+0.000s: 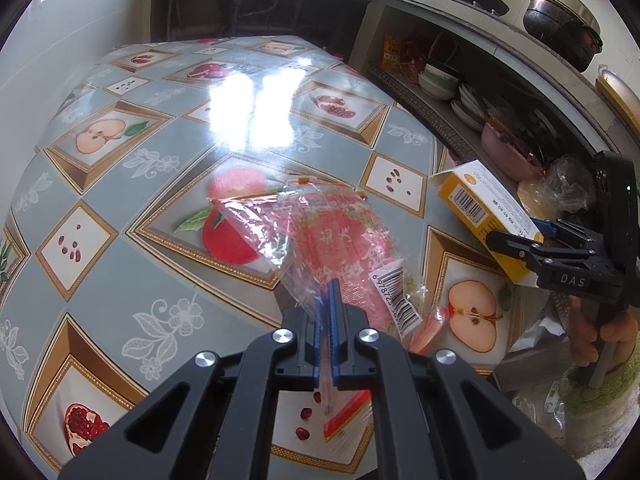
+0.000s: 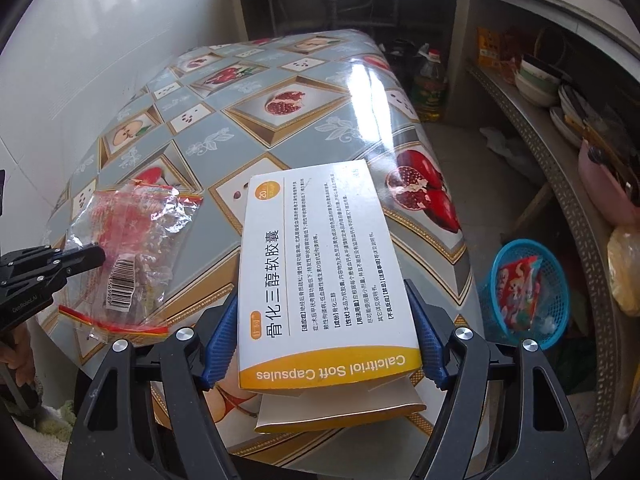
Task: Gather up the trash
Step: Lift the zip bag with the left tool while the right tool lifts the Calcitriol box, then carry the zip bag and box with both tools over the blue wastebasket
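My left gripper (image 1: pixel 329 292) is shut on a crumpled clear-and-red plastic wrapper (image 1: pixel 340 240) with a barcode, held just above the fruit-patterned tablecloth (image 1: pixel 160 184). The wrapper also shows in the right wrist view (image 2: pixel 128 248) with the left gripper (image 2: pixel 98 256) at its left side. My right gripper (image 2: pixel 324 300) is shut on a white and yellow medicine box (image 2: pixel 320 264), one blue pad on each long side, above the table's near right part. The box (image 1: pixel 480 208) and right gripper (image 1: pixel 504 240) also show at the right of the left wrist view.
A blue mesh basket (image 2: pixel 560 304) holding a red wrapper stands on the floor right of the table. Shelves with bowls (image 2: pixel 536 80) and plates run along the right. An oil bottle (image 2: pixel 430 88) stands behind the table. A black pot (image 1: pixel 564 24) sits on the counter.
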### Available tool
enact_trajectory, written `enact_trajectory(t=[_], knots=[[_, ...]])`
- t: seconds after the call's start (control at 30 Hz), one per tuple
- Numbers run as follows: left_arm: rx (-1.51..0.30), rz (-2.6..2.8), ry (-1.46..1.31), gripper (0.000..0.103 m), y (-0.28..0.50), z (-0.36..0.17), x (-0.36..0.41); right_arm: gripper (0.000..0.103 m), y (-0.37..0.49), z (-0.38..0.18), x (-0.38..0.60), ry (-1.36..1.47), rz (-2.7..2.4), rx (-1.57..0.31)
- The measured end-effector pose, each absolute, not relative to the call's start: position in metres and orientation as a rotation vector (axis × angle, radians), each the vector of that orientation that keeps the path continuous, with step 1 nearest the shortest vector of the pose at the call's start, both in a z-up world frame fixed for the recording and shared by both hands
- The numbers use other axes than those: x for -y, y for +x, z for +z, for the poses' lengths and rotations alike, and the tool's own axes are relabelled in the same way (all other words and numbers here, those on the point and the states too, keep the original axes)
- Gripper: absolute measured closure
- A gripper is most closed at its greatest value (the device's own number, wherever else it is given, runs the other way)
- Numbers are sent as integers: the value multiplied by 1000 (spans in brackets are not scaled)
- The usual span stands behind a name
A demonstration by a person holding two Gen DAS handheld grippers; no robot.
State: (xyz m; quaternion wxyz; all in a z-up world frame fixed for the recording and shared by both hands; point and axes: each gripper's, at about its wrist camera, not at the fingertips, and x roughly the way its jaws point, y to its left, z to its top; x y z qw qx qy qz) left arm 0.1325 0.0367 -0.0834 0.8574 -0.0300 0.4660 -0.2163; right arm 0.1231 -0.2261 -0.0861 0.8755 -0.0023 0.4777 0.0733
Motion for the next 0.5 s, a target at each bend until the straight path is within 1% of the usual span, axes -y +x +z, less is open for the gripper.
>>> enact_trajectory(t=[0.5], knots=[[-935,-530,-155,101,134,-57,-31,33,108,-74,261,148,94,-966]])
